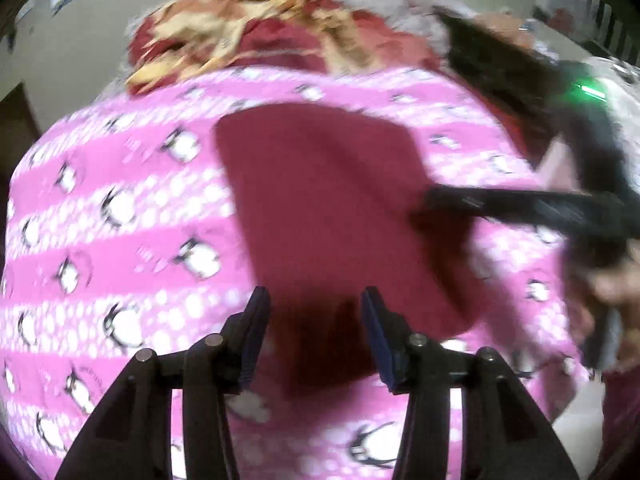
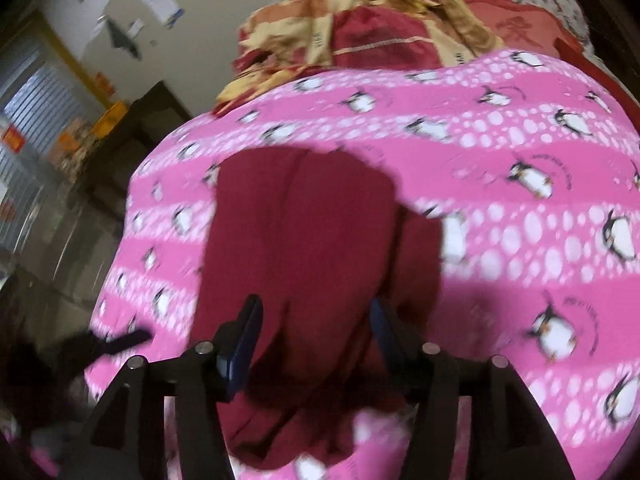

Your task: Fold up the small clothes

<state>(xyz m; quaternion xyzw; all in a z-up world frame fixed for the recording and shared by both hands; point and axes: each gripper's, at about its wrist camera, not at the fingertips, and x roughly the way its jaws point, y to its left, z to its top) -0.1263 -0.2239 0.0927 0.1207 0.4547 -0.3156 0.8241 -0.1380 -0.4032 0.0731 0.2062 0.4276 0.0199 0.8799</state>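
A pink penguin-print blanket (image 1: 120, 208) is covering the bed, with a red-and-yellow patterned heap of cloth (image 2: 360, 28) lying at its far end. On the blanket, near the middle, a dark red garment (image 1: 320, 200) is lying flat and apparently already folded, its long axis running near to far from where the person is standing. Both grippers are hovering over its near edge. The left gripper (image 1: 316, 332) is standing with jaws apart, nothing pinched, the cloth showing below the gap. The right gripper (image 2: 316, 336) is also standing open, straddling a ridge of the garment's near part; the fabric is lying between the jaws, but the pads are not pressing on it. Seen from the left side, the right gripper's dark finger is reaching over the garment's right edge. Neither hand is clearly nearer; any further fold would likely start from this near edge, carried toward the far end.
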